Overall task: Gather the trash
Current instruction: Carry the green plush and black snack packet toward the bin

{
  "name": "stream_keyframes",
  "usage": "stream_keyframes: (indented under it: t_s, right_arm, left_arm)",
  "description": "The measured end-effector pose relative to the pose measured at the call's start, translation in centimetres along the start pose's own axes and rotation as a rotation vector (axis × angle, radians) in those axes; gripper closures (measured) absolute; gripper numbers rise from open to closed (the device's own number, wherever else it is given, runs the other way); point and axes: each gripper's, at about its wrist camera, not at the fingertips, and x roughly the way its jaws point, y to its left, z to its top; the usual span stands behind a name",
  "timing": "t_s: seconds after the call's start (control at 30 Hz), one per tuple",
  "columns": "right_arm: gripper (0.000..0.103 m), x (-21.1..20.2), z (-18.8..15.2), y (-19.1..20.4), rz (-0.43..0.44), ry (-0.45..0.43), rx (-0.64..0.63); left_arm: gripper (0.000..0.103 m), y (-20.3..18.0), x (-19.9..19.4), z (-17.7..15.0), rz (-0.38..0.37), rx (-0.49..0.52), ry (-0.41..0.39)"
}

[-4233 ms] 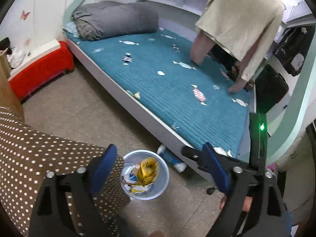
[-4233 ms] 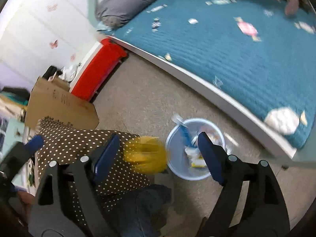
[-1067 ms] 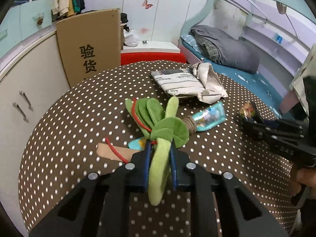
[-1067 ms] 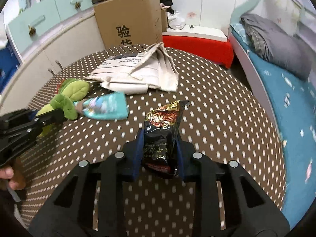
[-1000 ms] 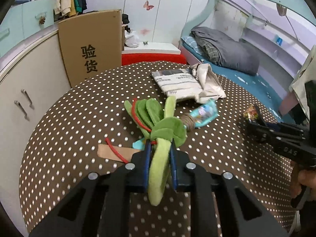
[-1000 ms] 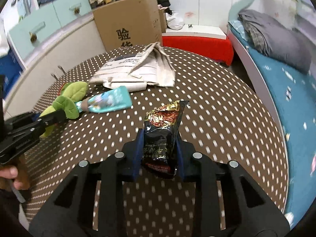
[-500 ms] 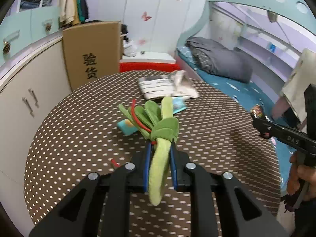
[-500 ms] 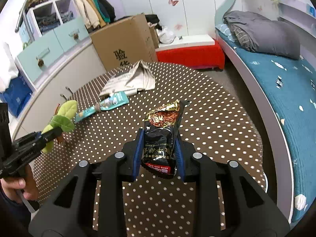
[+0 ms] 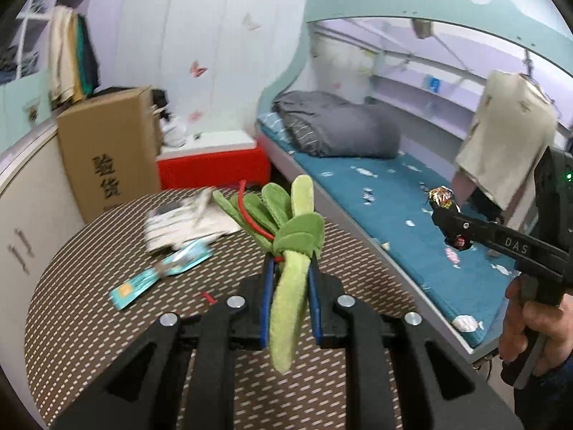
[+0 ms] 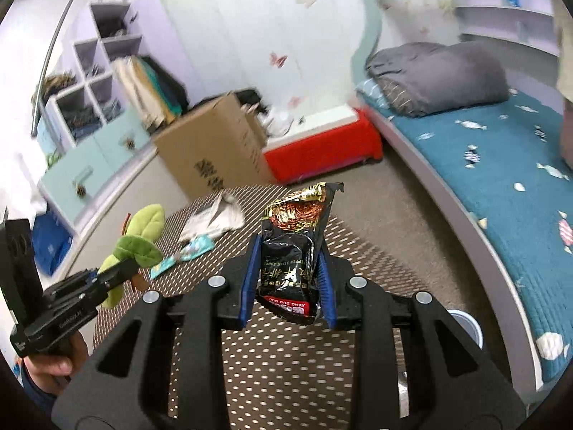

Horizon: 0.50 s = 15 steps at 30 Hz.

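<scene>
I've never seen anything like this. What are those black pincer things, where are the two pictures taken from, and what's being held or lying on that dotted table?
There is no robot here. A person holds a two-fingered hand tool, called a gripper, in each hand, and each gripper carries a wide-angle camera looking forward along its fingers. So one picture is from the left gripper and one from the right gripper, and each also catches the other from the side.

The left gripper is shut on a green plush plant. The right gripper is shut on a black snack wrapper with a gold, torn-open top.

Both are lifted above a round table with a brown dotted cloth. Still lying on it are a crumpled grey-and-white mailer bag and a teal packet. The rim of a bin shows on the floor by the bed.
</scene>
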Motion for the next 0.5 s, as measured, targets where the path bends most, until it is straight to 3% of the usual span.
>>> stream_keyframes:
  t_s: [0.23, 0.5]
  right_arm:
    - [0.073, -3.8, 0.7, -5.3, -0.100, -0.067, 0.072]
    - [0.073, -5.6, -0.1, -12.5, -0.215, -0.066, 0.179]
  left_arm:
    - [0.086, -6.3, 1.1, 1.6, -0.092, 0.071, -0.017]
    - [0.086, -13.0, 4.9, 2.2, -0.202, 0.138, 0.026]
